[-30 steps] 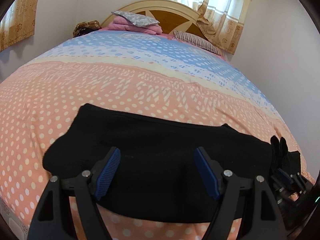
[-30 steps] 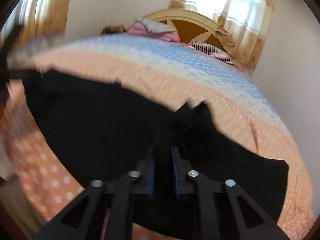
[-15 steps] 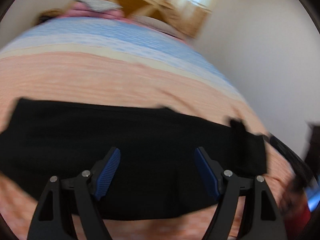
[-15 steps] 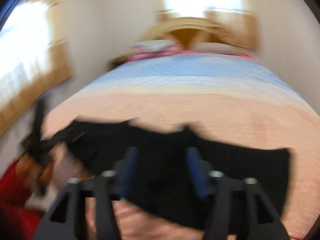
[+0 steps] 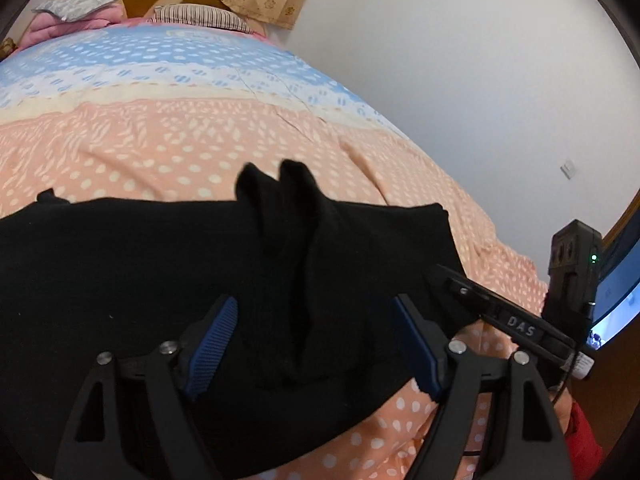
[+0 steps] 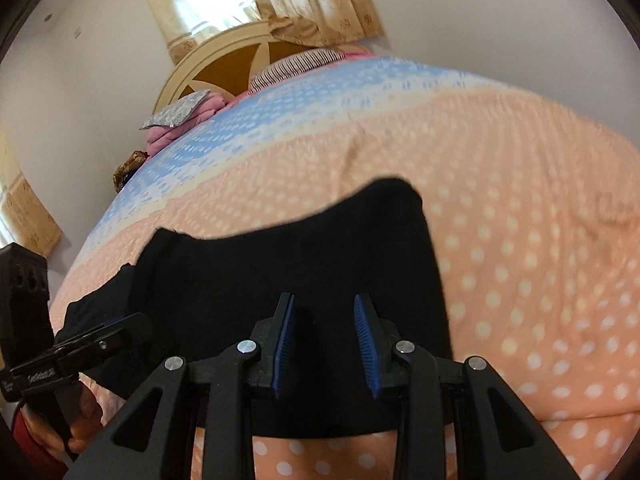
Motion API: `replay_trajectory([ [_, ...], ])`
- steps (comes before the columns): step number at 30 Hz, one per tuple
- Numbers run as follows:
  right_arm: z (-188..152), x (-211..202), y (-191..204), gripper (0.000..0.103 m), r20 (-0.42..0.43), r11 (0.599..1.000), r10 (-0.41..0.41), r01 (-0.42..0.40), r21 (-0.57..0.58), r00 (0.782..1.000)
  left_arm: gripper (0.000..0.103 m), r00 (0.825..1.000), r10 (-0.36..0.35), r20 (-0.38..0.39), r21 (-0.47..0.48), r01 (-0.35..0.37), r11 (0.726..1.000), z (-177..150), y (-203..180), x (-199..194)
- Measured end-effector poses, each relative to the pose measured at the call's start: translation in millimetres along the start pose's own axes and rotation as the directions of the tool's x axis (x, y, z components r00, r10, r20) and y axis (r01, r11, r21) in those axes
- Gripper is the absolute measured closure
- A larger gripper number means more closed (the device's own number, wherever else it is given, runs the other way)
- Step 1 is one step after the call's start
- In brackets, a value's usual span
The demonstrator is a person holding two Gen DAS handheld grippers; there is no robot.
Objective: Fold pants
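Black pants (image 5: pixel 140 280) lie on the bed (image 5: pixel 160 136). The left gripper (image 5: pixel 316 344) is closing over a raised fold, pads not touching. The right gripper (image 6: pixel 326 344) hangs parted over the cloth, gripping nothing.

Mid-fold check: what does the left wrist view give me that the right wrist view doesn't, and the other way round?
Left wrist only: a raised, bunched ridge in the black pants, and a wall switch. The left gripper is closing, pads clear of the cloth.

Right wrist only: the window with curtains, and the pants' right end lying flat, a rounded corner at its far edge. The right gripper is open and empty.

Both: the pants on the dotted bedspread, the headboard, the striped pillow.
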State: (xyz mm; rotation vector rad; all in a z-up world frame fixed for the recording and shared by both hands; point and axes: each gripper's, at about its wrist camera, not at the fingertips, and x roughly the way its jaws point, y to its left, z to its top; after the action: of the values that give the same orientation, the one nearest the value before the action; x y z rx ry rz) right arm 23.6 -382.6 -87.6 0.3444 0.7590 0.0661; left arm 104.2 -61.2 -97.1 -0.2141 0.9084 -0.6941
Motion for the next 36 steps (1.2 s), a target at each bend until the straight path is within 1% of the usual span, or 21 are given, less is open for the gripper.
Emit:
replay_trajectory([
  [1, -2.7, 1.2, -1.1, 0.07, 0.007, 1.0, 0.007, -0.007, 0.002, 1.0, 0.048, 1.0, -0.016, -0.006, -0.003, 0.016, 1.0, 0.0, -1.4, -0.6],
  [2, -3.1, 4.1, -0.6, 0.071, 0.014, 1.0, 0.012, -0.012, -0.001, 1.0, 0.066, 0.999, -0.03, -0.017, -0.003, 0.03, 1.0, 0.4, -4.0, -0.6],
  [3, -2.9, 4.0, -0.2, 0.07, 0.016, 1.0, 0.013, -0.013, -0.007, 1.0, 0.079, 0.999, -0.036, -0.021, -0.005, 0.036, 0.999, 1.5, -6.0, -0.7],
  [5, -5.1, 3.6, -0.7, 0.07, 0.016, 1.0, 0.016, -0.016, -0.011, 1.0, 0.089, 0.997, -0.072, -0.029, -0.019, 0.072, 0.997, 3.0, -7.4, 0.5],
  [8, -6.2, 3.2, -3.9, 0.07, 0.017, 1.0, 0.023, -0.023, 0.0, 1.0, 0.091, 0.993, -0.121, -0.017, -0.069, 0.119, 0.99, 3.0, -9.6, -3.9],
  [12, -4.4, 0.3, -5.8, 0.07, 0.015, 0.999, 0.049, -0.049, 0.006, 0.999, 0.092, 0.996, -0.074, 0.055, -0.11, 0.079, 0.991, -1.9, -10.0, -29.5],
  [15, -7.5, -2.3, -4.8, 0.07, 0.002, 0.998, 0.067, -0.067, -0.011, 0.998, 0.092, 1.0, -0.023, 0.015, -0.164, 0.025, 0.986, -12.4, 4.8, -28.9],
  [17, -9.4, -0.6, 0.0, 0.07, -0.02, 0.997, 0.045, -0.046, -0.055, 0.999, 0.092, 1.0, 0.005, -0.028, -0.166, -0.009, 0.986, -19.8, 13.6, -24.2],
  [19, -9.3, 1.1, 6.1, 0.07, -0.043, 0.995, 0.016, -0.021, -0.099, 0.999, 0.086, 0.999, 0.024, -0.04, -0.168, -0.03, 0.985, -21.8, 20.7, -27.6],
  [20, -7.6, 1.3, 9.8, 0.07, -0.056, 0.992, -0.002, -0.005, -0.129, 0.998, 0.075, 0.998, 0.036, -0.044, -0.158, -0.042, 0.987, -20.1, 23.0, -32.8],
  [21, -5.6, 1.2, 12.1, 0.07, -0.066, 0.988, -0.018, 0.008, -0.151, 0.998, 0.056, 0.997, 0.061, -0.05, -0.146, -0.068, 0.987, -18.3, 22.7, -37.2],
  [22, -4.0, 0.3, 13.3, 0.07, -0.067, 0.987, -0.029, 0.018, -0.159, 0.997, 0.049, 0.995, 0.096, -0.042, -0.131, -0.1, 0.986, -15.3, 23.9, -43.4],
  [23, -1.4, -3.0, 14.0, 0.07, -0.059, 0.987, -0.034, 0.024, -0.162, 0.998, 0.045, 0.991, 0.136, -0.004, -0.119, -0.135, 0.984, -12.5, 25.4, -52.4],
  [24, 2.7, -8.8, 14.6, 0.07, -0.038, 0.987, -0.022, 0.015, -0.158, 0.999, 0.045, 0.981, 0.18, 0.074, -0.1, -0.172, 0.98, -6.5, 23.4, -66.3],
  [26, 11.8, -21.6, 17.2, 0.07, 0.018, 0.988, 0.012, -0.01, -0.151, 1.0, 0.046, 0.968, 0.212, 0.136, -0.04, -0.209, 0.977, 0.6, 12.5, -75.8],
  [28, 22.1, -25.7, 22.6, 0.07, 0.053, 0.986, 0.009, 0.0, -0.164, 0.999, 0.048, 0.962, 0.208, 0.179, 0.043, -0.218, 0.975, 14.0, -4.2, -74.0],
  [29, 27.0, -23.2, 24.7, 0.07, 0.058, 0.985, -0.002, 0.012, -0.171, 0.998, 0.051, 0.964, 0.176, 0.198, 0.076, -0.194, 0.978, 17.1, -14.1, -72.6],
  [31, 36.6, -8.8, 25.5, 0.07, 0.048, 0.985, -0.016, 0.025, -0.173, 0.999, 0.056, 0.976, 0.087, 0.197, 0.146, -0.117, 0.982, 21.3, -35.2, -58.8],
  [32, 41.7, 0.7, 24.4, 0.07, 0.03, 0.986, -0.019, 0.024, -0.166, 0.999, 0.062, 0.98, 0.074, 0.185, 0.171, -0.106, 0.98, 23.0, -42.4, -46.8],
  [35, 46.6, 44.3, 12.4, 0.07, -0.055, 0.991, -0.087, 0.081, -0.111, 0.995, 0.066, 0.985, 0.109, 0.135, 0.223, -0.137, 0.965, 22.5, -47.3, -8.2],
  [36, 45.9, 55.2, 7.0, 0.07, -0.057, 0.994, -0.078, 0.073, -0.084, 0.995, 0.066, 0.981, 0.156, 0.113, 0.216, -0.178, 0.96, 22.4, -42.6, 5.4],
])
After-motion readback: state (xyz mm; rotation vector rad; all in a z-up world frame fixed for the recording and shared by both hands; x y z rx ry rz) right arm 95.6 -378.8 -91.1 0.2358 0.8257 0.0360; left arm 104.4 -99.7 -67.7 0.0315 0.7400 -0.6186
